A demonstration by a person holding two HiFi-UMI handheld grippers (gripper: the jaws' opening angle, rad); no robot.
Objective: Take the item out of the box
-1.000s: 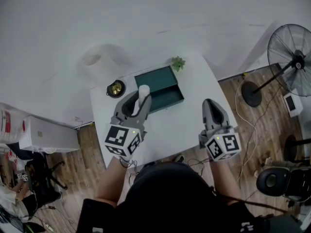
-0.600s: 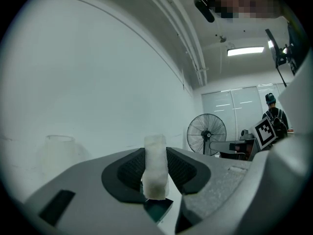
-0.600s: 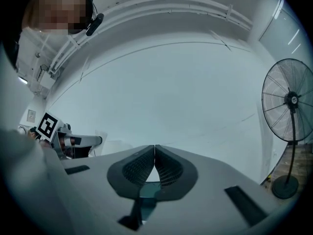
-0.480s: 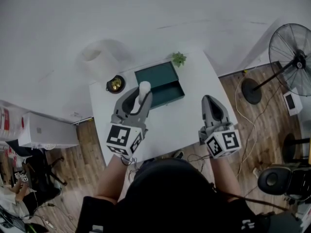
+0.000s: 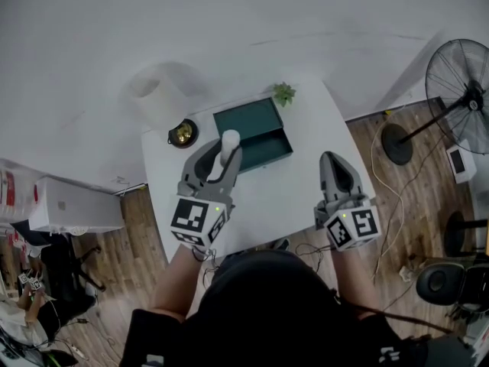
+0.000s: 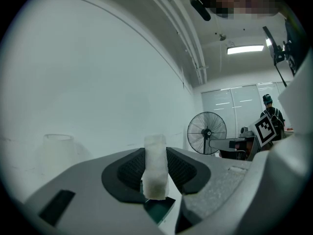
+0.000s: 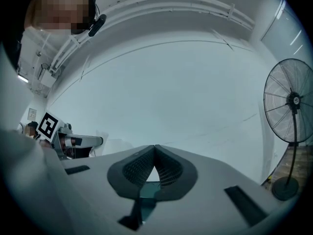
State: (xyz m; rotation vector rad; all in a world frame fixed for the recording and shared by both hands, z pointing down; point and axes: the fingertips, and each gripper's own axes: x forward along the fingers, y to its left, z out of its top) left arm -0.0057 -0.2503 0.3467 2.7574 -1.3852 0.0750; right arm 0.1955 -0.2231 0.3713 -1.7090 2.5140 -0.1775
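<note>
My left gripper [image 5: 224,153] is shut on a white foam-like block [image 5: 228,146], held upright above the near-left corner of the open dark green box [image 5: 254,134] on the white table [image 5: 284,190]. In the left gripper view the white block [image 6: 156,166] stands pinched between the two dark pads, with a green corner of the box just below it. My right gripper [image 5: 334,164] hovers over the table's right side, to the right of the box, jaws shut with nothing between them. In the right gripper view the right gripper [image 7: 154,156] has its tips touching.
A small brass bowl [image 5: 182,134] sits at the table's far left and a little green plant [image 5: 284,94] at the far edge behind the box. A white cylinder [image 5: 157,98] stands beyond the table. A floor fan [image 5: 458,90] and cables are to the right.
The view has shifted slightly. My left gripper keeps its grip on the white block and has barely moved relative to the box. The right gripper has stayed in place.
</note>
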